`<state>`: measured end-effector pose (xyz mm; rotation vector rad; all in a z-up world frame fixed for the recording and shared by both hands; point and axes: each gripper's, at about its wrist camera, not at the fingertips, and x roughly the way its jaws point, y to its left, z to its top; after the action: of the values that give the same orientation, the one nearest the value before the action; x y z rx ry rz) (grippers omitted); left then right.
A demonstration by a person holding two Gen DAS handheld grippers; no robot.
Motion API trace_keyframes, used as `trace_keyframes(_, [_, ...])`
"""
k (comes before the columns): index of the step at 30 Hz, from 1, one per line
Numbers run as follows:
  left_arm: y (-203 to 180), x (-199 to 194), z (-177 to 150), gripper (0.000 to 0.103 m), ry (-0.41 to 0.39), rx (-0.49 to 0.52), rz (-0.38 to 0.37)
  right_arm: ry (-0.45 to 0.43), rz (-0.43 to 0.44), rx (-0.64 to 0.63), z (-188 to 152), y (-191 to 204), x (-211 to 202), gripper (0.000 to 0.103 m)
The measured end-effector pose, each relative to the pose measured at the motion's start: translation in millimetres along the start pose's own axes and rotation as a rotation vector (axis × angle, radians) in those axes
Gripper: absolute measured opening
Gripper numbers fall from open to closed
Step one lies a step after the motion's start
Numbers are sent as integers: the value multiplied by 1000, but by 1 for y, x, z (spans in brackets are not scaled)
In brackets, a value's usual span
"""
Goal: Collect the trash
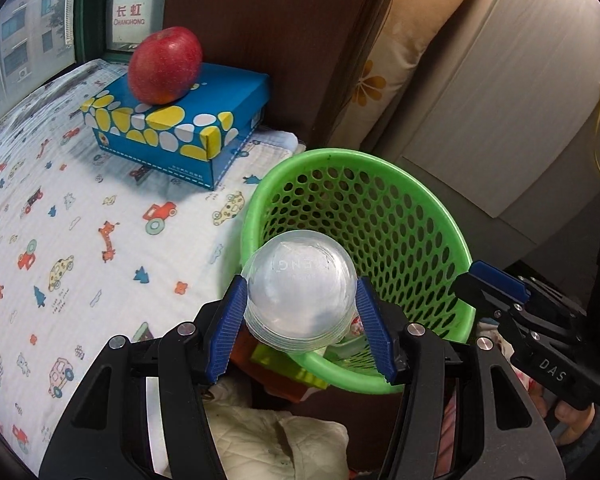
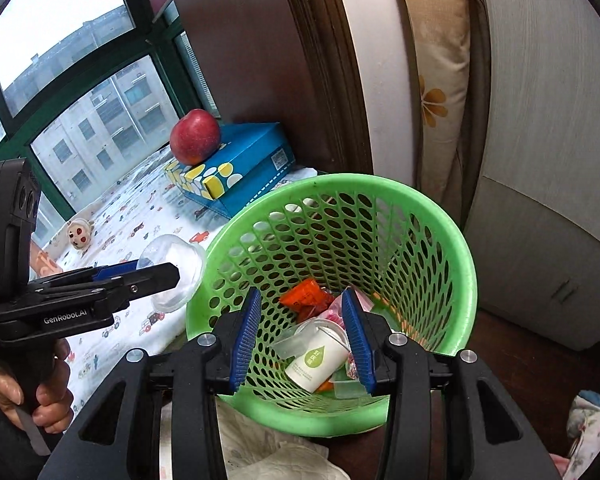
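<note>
Carrying: left tool (image 1: 300, 312) clamped on clear plastic cup (image 1: 300, 300), held at near rim of green basket (image 1: 440, 240).
Right tool (image 2: 300, 336): jaws apart, nothing between them, over basket mouth.
Advice: bring cup fully over opening before releasing; basket tilts, so avoid knocking rim.

Green basket (image 2: 440, 216) holds paper cup (image 2: 318, 362), wrappers.
</note>
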<state>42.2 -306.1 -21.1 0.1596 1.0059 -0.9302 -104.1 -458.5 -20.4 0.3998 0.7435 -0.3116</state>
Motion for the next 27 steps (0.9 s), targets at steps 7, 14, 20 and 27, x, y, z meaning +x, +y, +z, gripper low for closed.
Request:
trace_keyframes(7, [-10, 17, -2, 60, 37, 4, -27, 2, -9, 25, -6, -11, -5, 42])
trace_keyframes(14, [-5, 19, -6, 68, 41, -14, -20, 8, -13, 39, -9, -15, -5, 49])
trace_keyframes(20, [8, 3, -13, 68, 14, -11, 40, 7, -7, 38, -11, -9, -6, 55])
trace_keyframes(27, [35, -20, -24, 71, -11, -52, 105, 6, 11, 15, -13, 8, -4, 66])
